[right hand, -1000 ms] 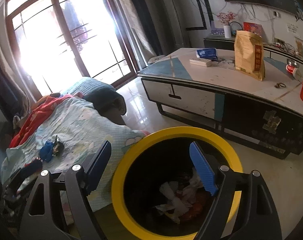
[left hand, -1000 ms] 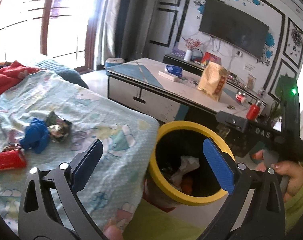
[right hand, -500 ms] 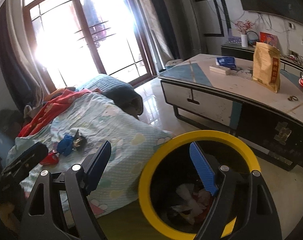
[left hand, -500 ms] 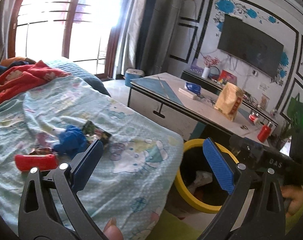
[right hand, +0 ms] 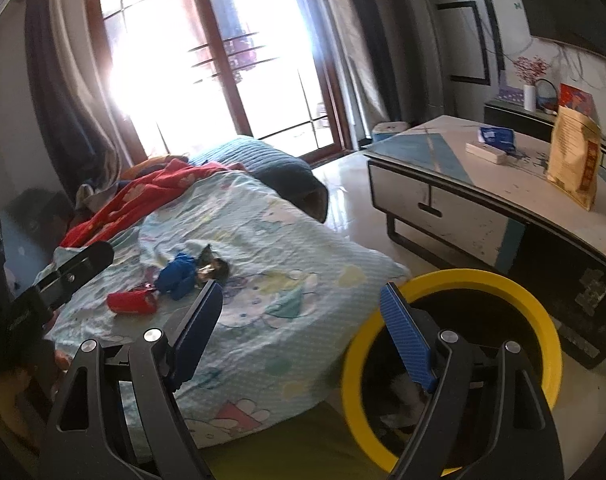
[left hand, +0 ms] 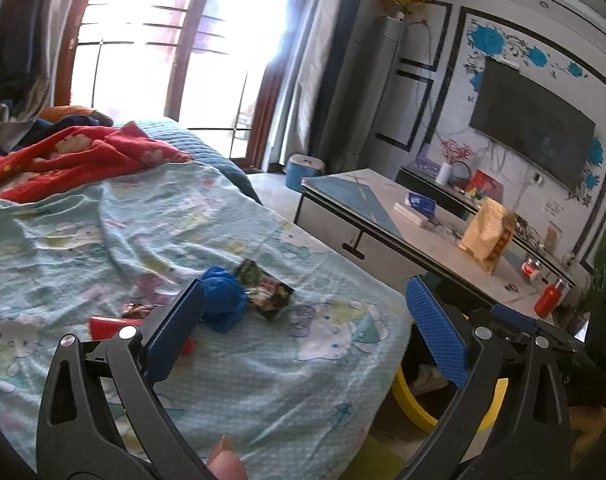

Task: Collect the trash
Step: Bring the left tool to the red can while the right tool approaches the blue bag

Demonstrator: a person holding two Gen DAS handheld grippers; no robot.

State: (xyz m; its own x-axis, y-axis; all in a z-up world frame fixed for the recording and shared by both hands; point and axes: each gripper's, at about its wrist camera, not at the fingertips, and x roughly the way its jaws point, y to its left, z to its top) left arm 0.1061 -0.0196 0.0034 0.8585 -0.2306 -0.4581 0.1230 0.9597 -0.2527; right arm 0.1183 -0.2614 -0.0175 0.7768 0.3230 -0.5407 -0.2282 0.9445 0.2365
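On the pale blue cartoon bedsheet (left hand: 263, 380) lie a crumpled blue piece (left hand: 223, 304), a dark shiny snack wrapper (left hand: 269, 292) and a red can-like item (left hand: 107, 326), close together. My left gripper (left hand: 307, 292) hangs open above the sheet just in front of them, holding nothing. The right wrist view shows the same blue piece (right hand: 179, 274), wrapper (right hand: 213, 266) and red item (right hand: 129, 302) further off. My right gripper (right hand: 303, 294) is open and empty, between the bed's edge and the yellow-rimmed bin (right hand: 503, 280), which holds crumpled trash.
A low white and blue coffee table (right hand: 443, 200) carries a tan paper bag (right hand: 575, 160) and a blue tissue pack (right hand: 497, 136). A red blanket (left hand: 75, 152) and a dark pillow (right hand: 271, 164) lie at the bed's far end. Glossy floor runs between bed and table.
Both views have swung left, away from the bin and toward the bed. The bin slid to the lower right; the trash on the sheet now sits near the left fingers. Jaws unchanged.
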